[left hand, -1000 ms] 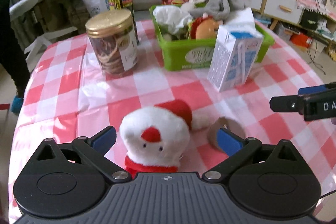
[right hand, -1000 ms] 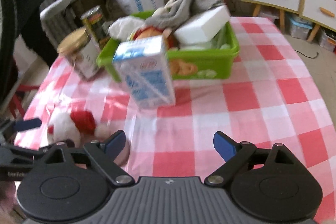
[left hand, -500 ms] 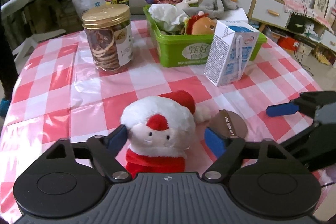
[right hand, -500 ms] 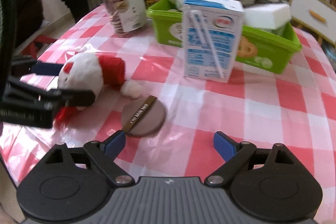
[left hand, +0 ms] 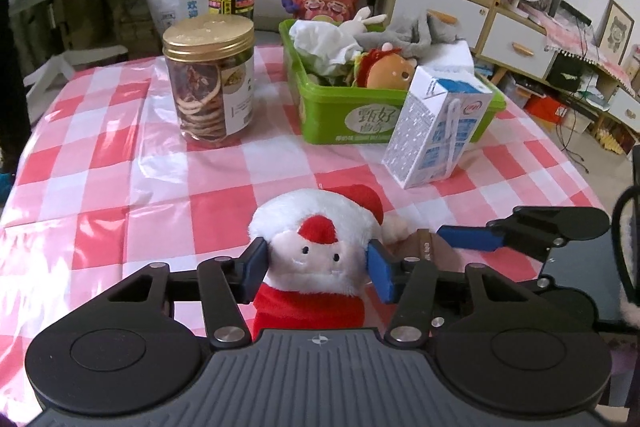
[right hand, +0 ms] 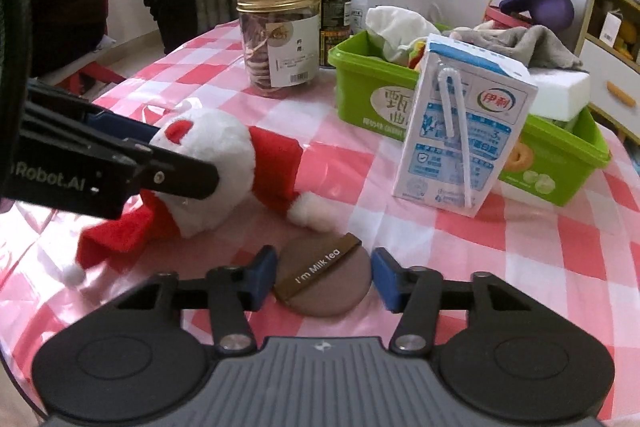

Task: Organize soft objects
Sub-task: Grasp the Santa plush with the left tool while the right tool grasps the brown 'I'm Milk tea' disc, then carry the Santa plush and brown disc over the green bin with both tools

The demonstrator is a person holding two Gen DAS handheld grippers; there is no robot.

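Observation:
A Santa plush (left hand: 316,247) lies on the checked tablecloth. My left gripper (left hand: 318,267) is shut on the plush's head, a blue pad pressing in on each side; it also shows in the right wrist view (right hand: 192,163). A round brown powder puff (right hand: 324,277) marked "I'm Milk tea" lies flat on the cloth. My right gripper (right hand: 323,277) has a pad touching each side of the puff, closed around it. A green basket (left hand: 344,123) at the back holds several soft toys and cloths.
A milk carton (right hand: 464,131) stands in front of the basket. A gold-lidded jar (left hand: 212,83) of dried slices stands to the left, a tin can (left hand: 231,1) behind it. Shelves and drawers stand beyond the table at the right.
Both grippers have moved forward and closed: the left onto the Santa plush's head, the right around the brown puff. The plush now sits deeper between the left fingers.

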